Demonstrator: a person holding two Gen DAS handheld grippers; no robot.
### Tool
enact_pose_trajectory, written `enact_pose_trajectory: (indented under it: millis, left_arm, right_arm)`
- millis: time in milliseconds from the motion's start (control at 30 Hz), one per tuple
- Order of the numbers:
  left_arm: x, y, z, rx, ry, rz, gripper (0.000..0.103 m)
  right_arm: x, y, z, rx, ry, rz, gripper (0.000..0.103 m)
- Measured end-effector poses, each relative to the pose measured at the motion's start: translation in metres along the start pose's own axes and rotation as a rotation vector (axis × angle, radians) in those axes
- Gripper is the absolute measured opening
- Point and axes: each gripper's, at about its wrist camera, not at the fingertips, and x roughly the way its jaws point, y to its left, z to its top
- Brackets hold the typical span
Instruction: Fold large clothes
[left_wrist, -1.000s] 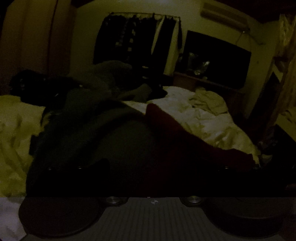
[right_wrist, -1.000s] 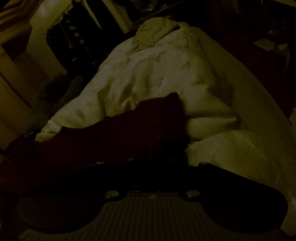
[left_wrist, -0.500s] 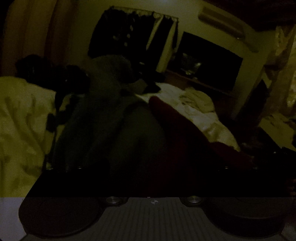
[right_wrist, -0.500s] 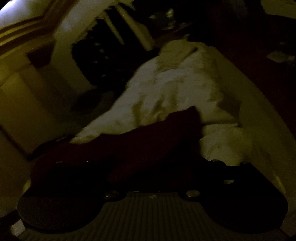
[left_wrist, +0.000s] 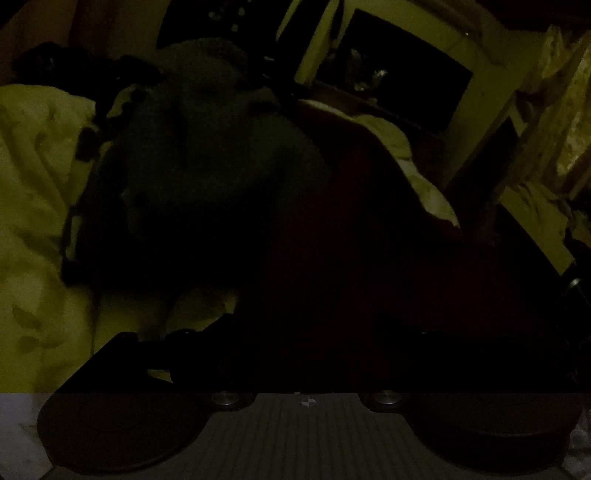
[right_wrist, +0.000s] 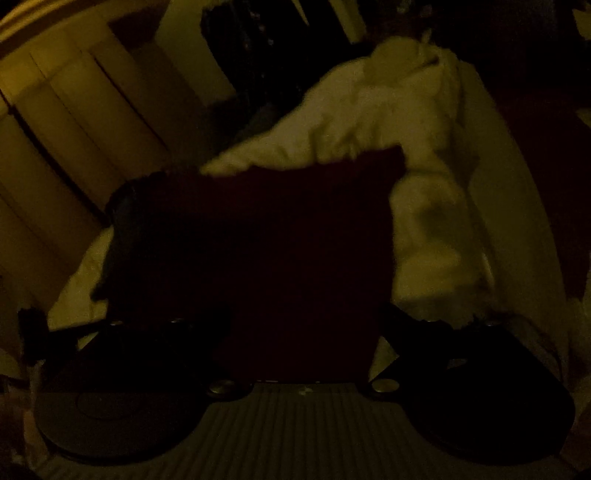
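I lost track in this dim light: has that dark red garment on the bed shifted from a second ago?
Yes. In the right wrist view the dark red garment now covers more of the pale bedding, its top edge folded over towards the wardrobe doors.

Dark red garment (right_wrist: 258, 240) blocks ahead — pale bedding (right_wrist: 424, 147) beyond lies open.

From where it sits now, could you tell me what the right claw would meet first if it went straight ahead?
Most likely the dark red garment, which fills the space ahead of the open right claw. The white duvet lies beyond; depth is unclear in this dim light.
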Motion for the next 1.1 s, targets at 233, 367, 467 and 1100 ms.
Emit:
enact_pose_trajectory:
  millis: [233,367,467,1100]
  left_arm:
    - [0.002,-0.007,-0.006,0.007,0.014,-0.017,0.103]
    - [-0.001,-0.012,-0.005,0.026,0.014,-0.048,0.102]
    - [0.003,-0.015,-0.007,0.038,0.029,-0.052,0.097]
    - [-0.006,-0.019,0.002,0.056,0.033,-0.132,0.076]
  right_arm:
    - [-0.004,-0.011,-0.019,0.014,0.088,0.050,0.085]
    - [-0.003,-0.014,-0.020,0.033,0.090,0.061,0.084]
    - [-0.002,-0.014,-0.024,0.042,0.115,0.107,0.083]
    - [0.001,-0.025,-0.045,0.105,0.051,0.094,0.015]
